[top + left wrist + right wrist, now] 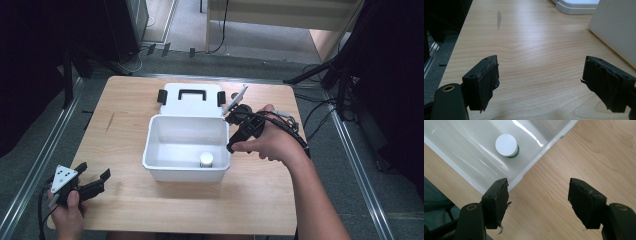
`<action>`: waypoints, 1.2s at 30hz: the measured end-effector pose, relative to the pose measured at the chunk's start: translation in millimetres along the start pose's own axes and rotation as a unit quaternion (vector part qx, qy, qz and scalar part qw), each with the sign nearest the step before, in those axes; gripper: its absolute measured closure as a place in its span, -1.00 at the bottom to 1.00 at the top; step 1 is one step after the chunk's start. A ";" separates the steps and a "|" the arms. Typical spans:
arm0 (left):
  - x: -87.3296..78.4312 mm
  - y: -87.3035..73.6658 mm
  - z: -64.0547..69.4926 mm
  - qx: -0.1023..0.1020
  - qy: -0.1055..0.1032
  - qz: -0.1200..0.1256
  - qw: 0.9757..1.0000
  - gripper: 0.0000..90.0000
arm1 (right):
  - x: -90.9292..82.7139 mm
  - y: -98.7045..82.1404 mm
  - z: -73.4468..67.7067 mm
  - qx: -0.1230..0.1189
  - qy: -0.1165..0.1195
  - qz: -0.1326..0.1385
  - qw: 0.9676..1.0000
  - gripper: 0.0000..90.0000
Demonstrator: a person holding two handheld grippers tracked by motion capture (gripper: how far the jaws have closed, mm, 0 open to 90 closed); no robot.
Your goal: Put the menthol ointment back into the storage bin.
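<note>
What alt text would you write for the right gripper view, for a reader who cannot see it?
A small white-capped bottle stands upright inside an open white plastic box on a wooden table. The right gripper rises from below with its two black jaws apart and nothing between them, over the table by the box's corner.

Left tool point(540, 80) low over wood bench point(529, 50), jaws wide apart, nothing between them. Grey smudge point(498, 18) on bench far ahead. White box wall point(616, 27) at right, near right jaw, not touching. White lid point(576, 6) flat at top edge.
</note>
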State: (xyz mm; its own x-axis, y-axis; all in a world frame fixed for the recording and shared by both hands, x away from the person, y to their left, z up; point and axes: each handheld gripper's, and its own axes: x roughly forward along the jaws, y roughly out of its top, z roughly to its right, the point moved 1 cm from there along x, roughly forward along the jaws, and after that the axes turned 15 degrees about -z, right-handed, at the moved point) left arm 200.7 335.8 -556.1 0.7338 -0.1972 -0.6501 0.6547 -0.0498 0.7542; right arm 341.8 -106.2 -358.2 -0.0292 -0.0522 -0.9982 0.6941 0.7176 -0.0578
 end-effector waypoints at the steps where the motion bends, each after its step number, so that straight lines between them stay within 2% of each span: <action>1: 0.0 0.0 0.0 0.001 0.000 0.000 1.000 -0.67 | 0.3 -2.4 2.2 0.002 0.000 0.002 1.000 -0.25; 9: 0.0 0.0 0.2 0.001 0.001 0.000 1.000 -0.67 | 6.1 -17.9 16.8 0.018 0.004 0.003 1.000 -0.25; 11: 0.1 0.0 0.2 0.001 0.002 0.000 1.000 -0.67 | 11.3 -24.6 22.1 0.028 0.009 0.001 1.000 -0.25; 17: 0.1 0.0 0.3 0.002 0.002 0.000 1.000 -0.67 | 22.1 -33.8 30.6 0.035 0.013 0.001 0.999 -0.26; 23: 0.0 -0.1 0.3 0.002 0.002 -0.001 1.000 -0.67 | 38.2 -44.7 36.8 0.046 0.006 0.004 0.999 -0.44; 25: -0.1 -0.1 0.4 0.003 0.002 -0.001 1.000 -0.67 | 47.1 -50.7 39.7 0.058 -0.003 0.004 0.998 -0.57; 29: -0.1 -0.2 0.4 0.003 0.002 0.000 1.000 -0.67 | 54.1 -57.3 44.2 0.075 -0.006 0.012 0.997 -0.66; 30: -0.1 -0.2 0.4 0.003 0.002 -0.001 1.000 -0.67 | 58.2 -62.4 46.7 0.090 -0.006 0.019 0.996 -0.70; 31: -0.1 -0.1 0.4 0.003 0.002 -0.001 1.000 -0.67 | 58.2 -62.4 46.7 0.090 -0.006 0.019 0.996 -0.70; 36: 0.0 -0.1 0.4 0.004 0.002 -0.001 1.000 -0.67 | 68.4 -77.1 55.2 0.124 -0.002 0.051 0.991 -0.86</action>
State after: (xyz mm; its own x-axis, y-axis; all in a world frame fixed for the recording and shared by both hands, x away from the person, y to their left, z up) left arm 200.5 335.3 -556.1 0.7326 -0.1931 -0.6526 0.6556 -0.0575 0.7529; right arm 326.0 -203.4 -421.2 0.0529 0.0076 -0.9986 0.8488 0.5265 0.0490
